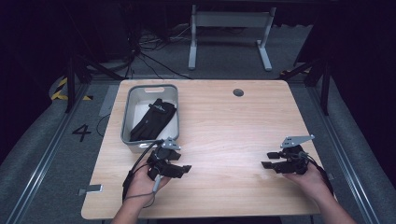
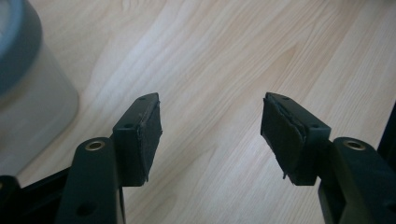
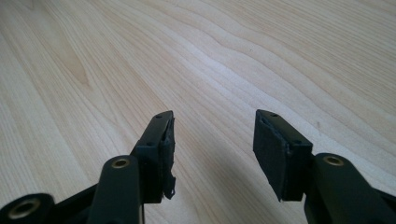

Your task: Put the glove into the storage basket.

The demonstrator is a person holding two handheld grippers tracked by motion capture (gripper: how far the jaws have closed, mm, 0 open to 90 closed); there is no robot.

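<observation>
Glove (image 1: 154, 120) lengthwise in bin (image 1: 127, 122)

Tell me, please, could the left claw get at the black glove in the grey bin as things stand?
Probably yes. The left claw is open and empty beside the grey bin, whose top is open, and the black glove lies uncovered inside; only the near wall needs clearing.

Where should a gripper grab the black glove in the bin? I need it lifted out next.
Pinch the glove at its raised mid-fold, coming straight down from above: the grey bin walls block any sideways approach, and the glove lies limp and flat. The left gripper, open, is nearest.
</observation>
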